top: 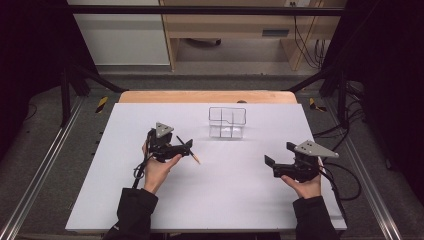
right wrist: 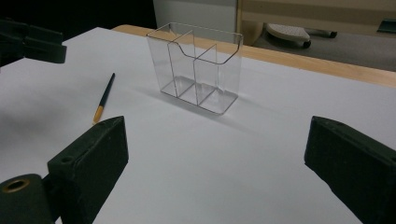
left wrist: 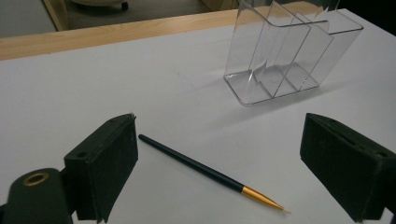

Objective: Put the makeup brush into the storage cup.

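High view, left to right: person's left hand (top: 156, 170) holds the left gripper (top: 176, 148) low over the white table (top: 125, 200), jaws pointing right, toward a thin dark brush w/ gold ferrule (top: 189, 151). Could be a pencil, too small to tell from up there. It lies flat on the sheet, diagonal, pale tip toward the person. Left gripper view confirms: jaws spread wide, nothing between the pads, brush (left wrist: 205, 171) on the table in the gap, nearer the left-hand jaw at its butt end, not touching either pad as far as I can see.

Centre, a bit farther back: clear acrylic organizer (top: 227, 122), upright, w/ dividers, compartments empty. Just up and right of the brush, apart from it.

Right side: right gripper (top: 272, 166) held in the right hand (top: 305, 186) near the table's right edge, well apart from both brush and organizer. Right gripper view: jaws fully spread, holding nothing, organizer (right wrist: 198, 70) ahead and brush (right wrist: 104, 98) off to the left.

Step in hand looks like picking up the brush w/ the left gripper, prob. to drop it in the organizer. To do it well: lower until pads nearly skim the sheet, turn the wrist so the pads close across the shaft, not along it, grab around mid-shaft so it won't pivot. Close slowly, a thin round handle may roll away. Keep right gripper ready to steady the organizer.
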A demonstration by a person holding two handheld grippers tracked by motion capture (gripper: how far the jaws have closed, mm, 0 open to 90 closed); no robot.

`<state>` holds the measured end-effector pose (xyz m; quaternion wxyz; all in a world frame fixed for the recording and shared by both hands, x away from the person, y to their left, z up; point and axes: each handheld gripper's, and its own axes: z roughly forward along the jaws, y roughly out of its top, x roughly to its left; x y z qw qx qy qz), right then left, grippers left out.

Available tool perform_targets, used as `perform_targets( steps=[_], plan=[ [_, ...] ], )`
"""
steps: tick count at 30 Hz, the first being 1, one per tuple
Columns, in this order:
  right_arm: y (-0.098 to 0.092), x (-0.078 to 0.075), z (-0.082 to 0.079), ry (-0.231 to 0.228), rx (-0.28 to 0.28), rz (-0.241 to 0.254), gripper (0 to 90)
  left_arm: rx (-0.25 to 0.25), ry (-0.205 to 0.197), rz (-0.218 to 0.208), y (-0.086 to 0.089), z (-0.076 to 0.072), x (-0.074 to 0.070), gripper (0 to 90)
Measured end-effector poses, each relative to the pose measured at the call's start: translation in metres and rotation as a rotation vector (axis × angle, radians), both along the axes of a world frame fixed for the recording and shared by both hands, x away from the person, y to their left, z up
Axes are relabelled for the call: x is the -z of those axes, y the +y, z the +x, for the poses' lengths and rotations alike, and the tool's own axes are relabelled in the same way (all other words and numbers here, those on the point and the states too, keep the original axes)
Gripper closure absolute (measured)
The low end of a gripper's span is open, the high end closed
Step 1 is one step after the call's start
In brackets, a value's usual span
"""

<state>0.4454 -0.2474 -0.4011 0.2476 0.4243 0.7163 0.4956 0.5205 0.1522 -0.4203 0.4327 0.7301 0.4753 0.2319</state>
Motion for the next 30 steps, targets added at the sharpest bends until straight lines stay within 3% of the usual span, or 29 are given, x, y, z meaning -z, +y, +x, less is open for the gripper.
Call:
perform_targets(
  steps=[14,24,30],
  plan=[
    [0.001,0.001,0.001,0.001,-0.003,0.003,6.5,-0.008,0.097,0.107,-0.021,0.022,0.038,12.9],
    [0.002,0.002,0.001,0.007,-0.006,0.003,6.5,-0.007,0.179,0.128,-0.029,0.030,0.056,22.8],
    [0.002,0.002,0.001,0.007,-0.007,0.000,6.5,-0.012,0.198,0.140,-0.030,0.029,0.058,27.7]
  ],
)
